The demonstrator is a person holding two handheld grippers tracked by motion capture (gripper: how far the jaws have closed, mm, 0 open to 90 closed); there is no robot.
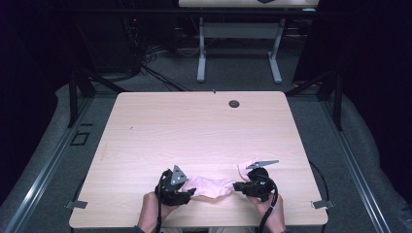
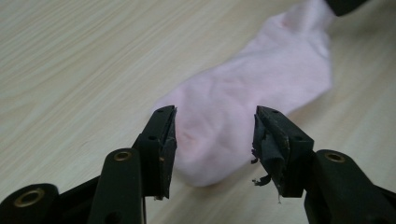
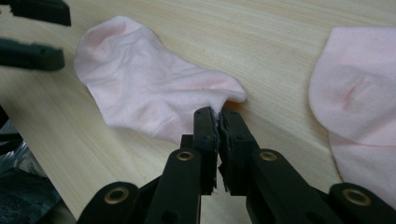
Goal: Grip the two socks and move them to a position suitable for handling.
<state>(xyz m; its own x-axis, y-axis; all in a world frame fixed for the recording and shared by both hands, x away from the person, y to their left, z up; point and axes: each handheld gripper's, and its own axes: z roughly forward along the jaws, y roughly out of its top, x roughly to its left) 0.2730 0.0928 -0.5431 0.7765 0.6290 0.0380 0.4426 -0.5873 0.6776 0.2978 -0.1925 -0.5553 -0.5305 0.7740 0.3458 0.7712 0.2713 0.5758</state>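
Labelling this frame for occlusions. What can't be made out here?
- Second sock: cut off by the right and bottom edges in the right gripper view; mostly behind the right tool in the high view.
- First sock: its far end runs off the top edge of the left gripper view; the left tool is open around its near end.
- Socks' toe versus cuff: too small in the high view.

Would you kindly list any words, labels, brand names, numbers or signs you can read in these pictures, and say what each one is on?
There is no readable text in any of the views.
The pink sock between the grippers: plain fabric, no label or print.
The second pink sock: a faint crease, no writing.
The left gripper and right gripper: plain black, no markings.
The wooden table: only wood grain and a dark round hole.
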